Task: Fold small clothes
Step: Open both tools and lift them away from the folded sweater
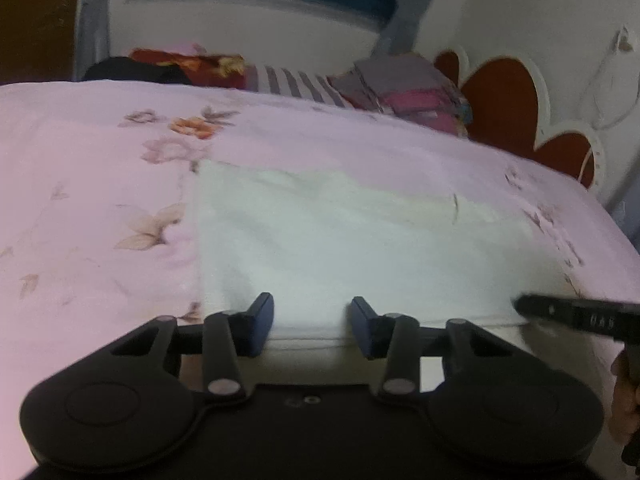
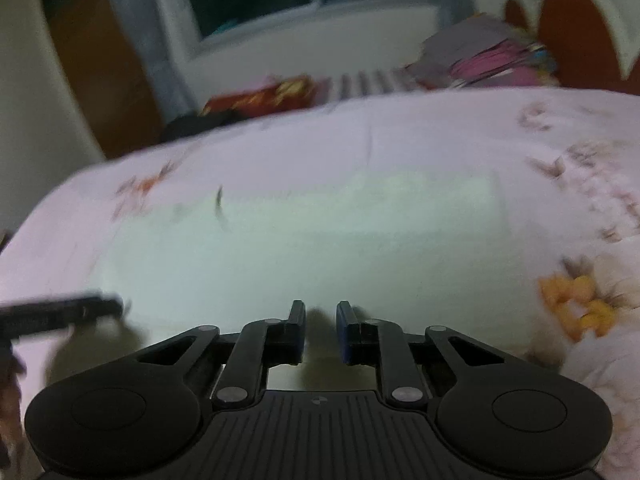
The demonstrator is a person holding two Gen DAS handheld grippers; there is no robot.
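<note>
One pale garment (image 1: 352, 240), soft and light, lies flat on the pink floral bedspread (image 1: 80, 184), folded edge at the near side.
Both tongs stand released over that near edge: left gripper (image 1: 312, 320) wider, right gripper (image 2: 320, 328) narrowly parted, nothing pinched. I judge the thin, limp cloth is best pinched at its near corners.

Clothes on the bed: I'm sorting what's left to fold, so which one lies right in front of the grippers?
The pale white garment, spread flat on the pink floral sheet. The striped cloth and the grey-and-pink pile lie at the bed's far edge.
</note>
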